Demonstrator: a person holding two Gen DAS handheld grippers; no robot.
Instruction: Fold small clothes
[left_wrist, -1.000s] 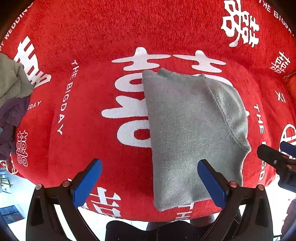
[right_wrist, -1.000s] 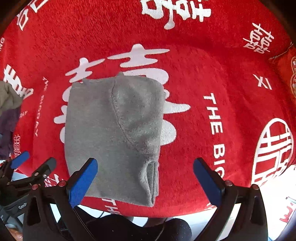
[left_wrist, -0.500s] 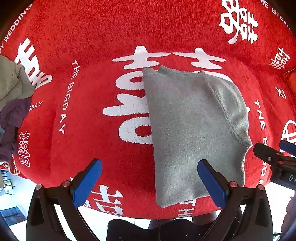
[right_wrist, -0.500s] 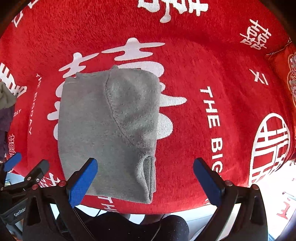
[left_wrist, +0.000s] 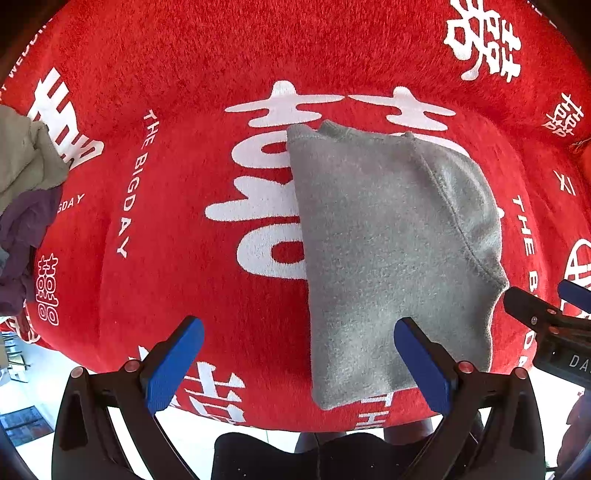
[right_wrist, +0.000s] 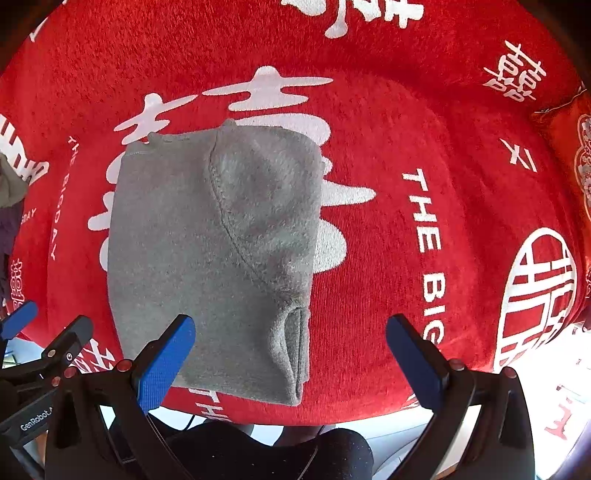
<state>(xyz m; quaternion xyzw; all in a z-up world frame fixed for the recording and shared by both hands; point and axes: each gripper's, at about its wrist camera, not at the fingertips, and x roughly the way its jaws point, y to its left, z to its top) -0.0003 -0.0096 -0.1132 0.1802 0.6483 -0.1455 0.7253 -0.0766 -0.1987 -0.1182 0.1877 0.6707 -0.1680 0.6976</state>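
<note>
Right, both my grippers — left gripper (left_wrist: 297, 360) and right gripper (right_wrist: 290, 356) — hang wide open, holding nothing, above the near edge of the red blanket (left_wrist: 177, 206) where the folded grey sweater (left_wrist: 388, 251) lies flat.

- One folded grey garment (left_wrist: 388, 251) lies in front of me on the table.
- One red cloth with white lettering (left_wrist: 184, 155) covers that table.
- One heap of unfolded clothes (left_wrist: 26, 192) sits at the far left edge; I can tell two pieces in it, one olive, one purple.
- Two grippers are mine: the left gripper (left_wrist: 299, 354) and the right gripper (right_wrist: 291, 350).
- Four blue fingers (left_wrist: 173, 362) in all, two on each gripper, both pairs spread wide and empty.
</note>
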